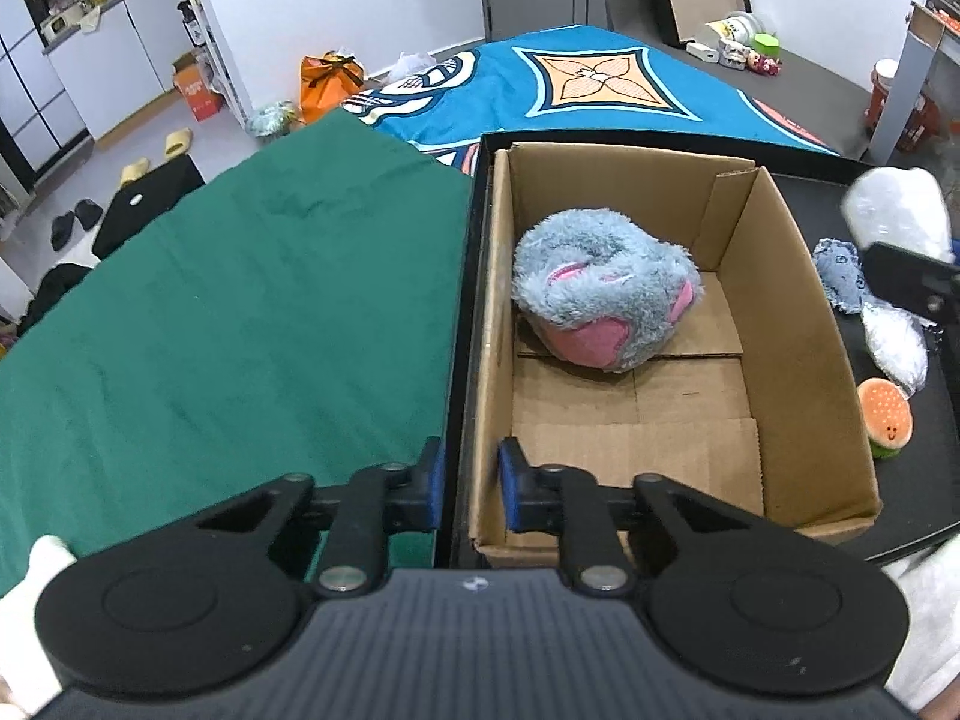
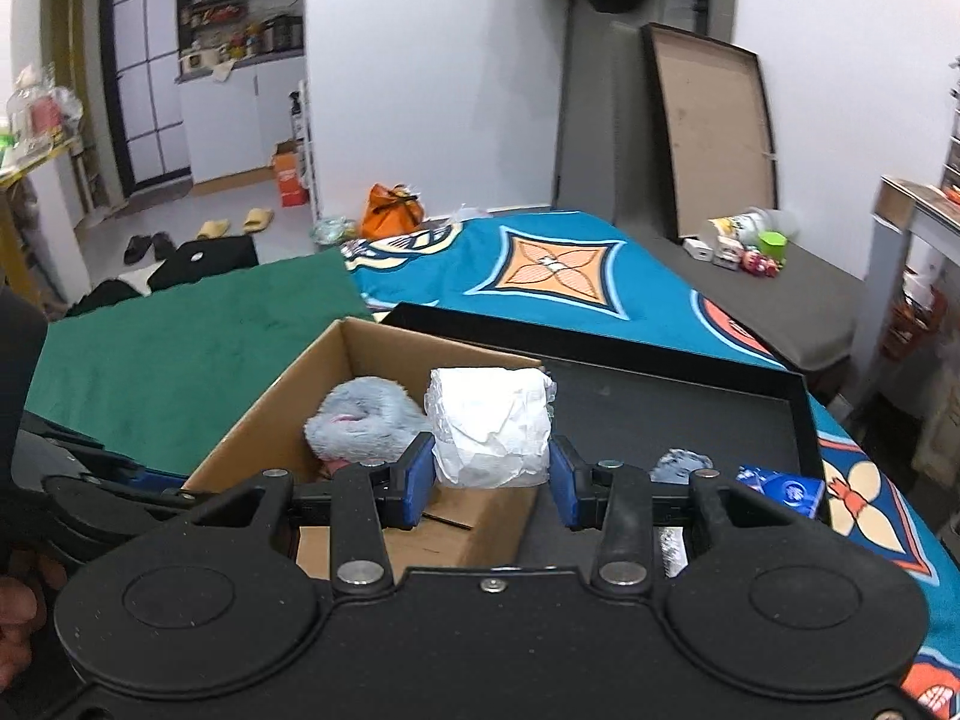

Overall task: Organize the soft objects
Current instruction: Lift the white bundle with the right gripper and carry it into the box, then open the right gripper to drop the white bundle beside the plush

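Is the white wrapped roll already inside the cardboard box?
No. The white wrapped roll is gripped in the right gripper, above the cardboard box, which holds only the grey plush toy.

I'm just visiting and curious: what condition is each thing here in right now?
Cardboard box: open, its left wall between the left tool's pads.
Grey plush: lying inside the box.
Left tool: closed on the box wall.
Wrapped white roll: gripped, held up.
Right tool: clamped on the roll.
Burger toy: on the black tray, untouched.
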A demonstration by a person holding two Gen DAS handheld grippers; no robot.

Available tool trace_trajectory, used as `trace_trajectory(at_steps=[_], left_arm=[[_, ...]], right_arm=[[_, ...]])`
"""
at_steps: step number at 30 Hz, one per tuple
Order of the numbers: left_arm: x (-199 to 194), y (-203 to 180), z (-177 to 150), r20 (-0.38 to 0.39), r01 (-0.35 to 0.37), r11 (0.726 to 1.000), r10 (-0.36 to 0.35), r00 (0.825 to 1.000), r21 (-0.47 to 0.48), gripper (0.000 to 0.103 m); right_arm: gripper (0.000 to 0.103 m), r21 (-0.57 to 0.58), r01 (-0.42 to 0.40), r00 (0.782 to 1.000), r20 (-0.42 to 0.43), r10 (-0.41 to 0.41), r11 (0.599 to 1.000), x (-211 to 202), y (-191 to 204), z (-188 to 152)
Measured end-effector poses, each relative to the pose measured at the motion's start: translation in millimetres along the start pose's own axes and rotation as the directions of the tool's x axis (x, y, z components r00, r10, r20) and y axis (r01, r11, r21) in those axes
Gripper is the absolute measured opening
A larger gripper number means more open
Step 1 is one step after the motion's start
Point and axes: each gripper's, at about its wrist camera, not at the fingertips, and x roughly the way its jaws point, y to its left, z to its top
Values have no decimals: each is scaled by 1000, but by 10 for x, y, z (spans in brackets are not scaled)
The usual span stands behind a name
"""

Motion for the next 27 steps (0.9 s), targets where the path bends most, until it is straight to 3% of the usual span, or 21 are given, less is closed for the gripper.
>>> trace_trajectory(at_steps=[3,13,20,27], left_arm=[[20,14,10,-4,21,1000,-21,1000,-4,9],[-4,89,-11,16,75,997,-74,997,-34,8],[9,122,0,21,77,996,-76,997,-52,8],[11,106,1,22,74,996,-73,997,-49,8]], right_arm=[[40,-19,6,1000,-18,-6,1000,61,44,3],[41,-101,33,998,-43,-37,994,279,164,182],[58,-142,41,997,-66,-51,989,291,236,104],[61,-119,48,993,-101,-60,992,198,161,-57]])
